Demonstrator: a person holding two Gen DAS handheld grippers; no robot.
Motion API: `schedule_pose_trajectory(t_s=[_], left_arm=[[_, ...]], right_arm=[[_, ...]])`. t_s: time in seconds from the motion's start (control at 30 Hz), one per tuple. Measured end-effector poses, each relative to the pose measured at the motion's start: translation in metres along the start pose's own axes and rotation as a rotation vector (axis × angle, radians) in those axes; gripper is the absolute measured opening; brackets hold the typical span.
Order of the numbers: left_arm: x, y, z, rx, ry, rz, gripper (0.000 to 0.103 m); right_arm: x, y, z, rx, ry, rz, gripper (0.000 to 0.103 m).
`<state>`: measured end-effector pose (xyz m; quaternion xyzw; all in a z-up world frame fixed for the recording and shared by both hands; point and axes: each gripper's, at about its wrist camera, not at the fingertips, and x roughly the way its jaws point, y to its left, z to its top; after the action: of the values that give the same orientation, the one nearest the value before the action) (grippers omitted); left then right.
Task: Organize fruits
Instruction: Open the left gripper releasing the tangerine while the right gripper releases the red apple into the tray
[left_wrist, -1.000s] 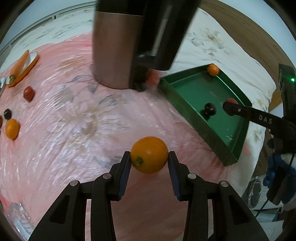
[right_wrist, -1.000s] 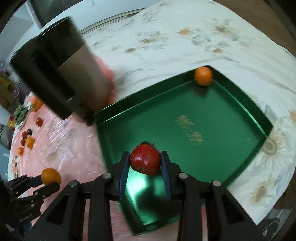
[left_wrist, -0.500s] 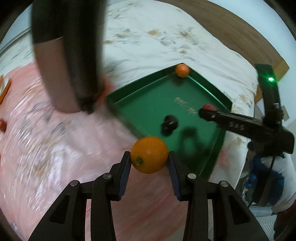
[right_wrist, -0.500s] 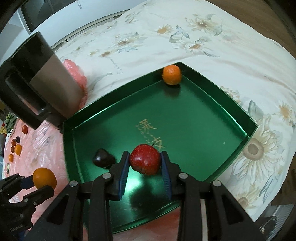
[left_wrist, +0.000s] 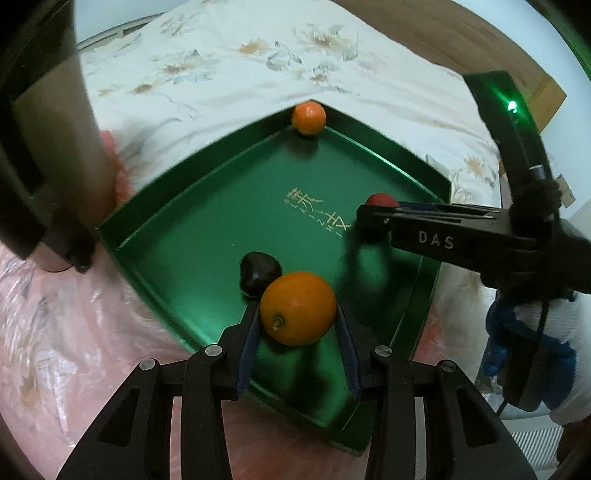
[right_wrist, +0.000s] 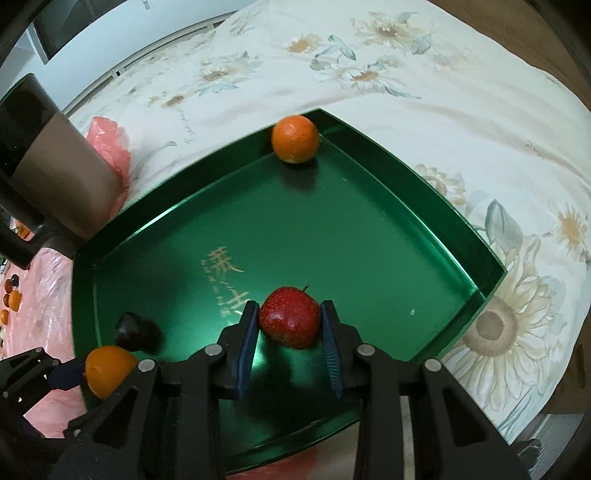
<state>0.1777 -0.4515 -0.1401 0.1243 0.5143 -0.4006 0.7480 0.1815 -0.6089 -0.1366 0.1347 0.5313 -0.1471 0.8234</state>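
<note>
Flowered cloth and crinkled pink plastic are covering the surface under a glossy green tray (right_wrist: 424, 206). Over its floor, the right gripper (right_wrist: 290, 325) is clamping a speckled red fruit (right_wrist: 289, 317), and the left gripper (left_wrist: 298, 325) is pinching a smooth round orange (left_wrist: 298, 307). A second orange (right_wrist: 295, 139) is sitting in the tray's twelve o'clock corner; a dark, shiny fruit (right_wrist: 135, 330) is lying near eight o'clock.

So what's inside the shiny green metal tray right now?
Lying in the green metal tray: a small orange fruit in the far corner and a dark, almost black fruit. Both grippers' fruits hover above, hiding the floor beneath them.
</note>
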Motion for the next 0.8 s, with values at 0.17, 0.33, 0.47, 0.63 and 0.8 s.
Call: schedule_pose_trajectory(t_s=[0.17,0.33,0.47,0.63,0.8], left_arm=[[0.0097,-0.0074,0.001,0.026,0.01,-0.011,0.035],[0.0109,-0.0102,-0.0002,0.043,-0.002,-0.012,0.035],[0.0105,-0.0095,0.0012,0.045,-0.001,-0.018,0.036],[0.0118,-0.0081,0.0004,0.033,0.014,-0.025,0.047],[0.0088,-0.0067,0.0025,0.018,-0.001,-0.026,0.056]], right_arm=[[0.0028,0.0006,0.0022,-0.02,-0.008,-0.007,0.028],[0.0048,0.0018,0.0054,-0.023,-0.014,-0.017,0.028],[0.0066,0.0035,0.0054,-0.024,-0.009,-0.018,0.029],[0.0082,0.0065,0.0038,-0.032,-0.006,-0.025,0.035],[0.0044,0.0045,0.0017,-0.02,-0.017,-0.033,0.061]])
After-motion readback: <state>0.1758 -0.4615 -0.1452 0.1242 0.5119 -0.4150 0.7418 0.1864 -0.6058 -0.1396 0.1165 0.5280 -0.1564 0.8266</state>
